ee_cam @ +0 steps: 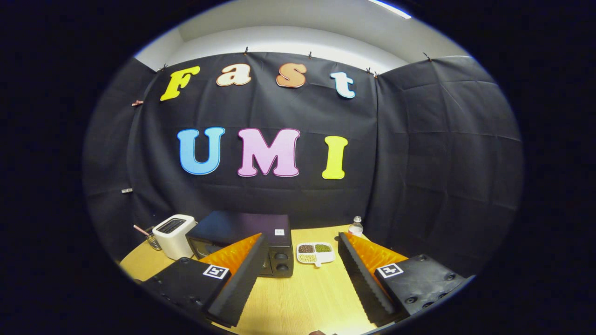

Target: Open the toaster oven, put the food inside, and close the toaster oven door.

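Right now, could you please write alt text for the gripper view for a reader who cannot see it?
The open gripper hangs above a wooden table, holding nothing. Beyond its fingers stand a dark toaster oven with its door shut, a white divided dish of food beside it, a white toaster and a water bottle.

The gripper (302, 244) is held above the table, level and facing forward. Its two fingers (242, 274) are spread wide apart, and nothing is gripped or touched by either finger.
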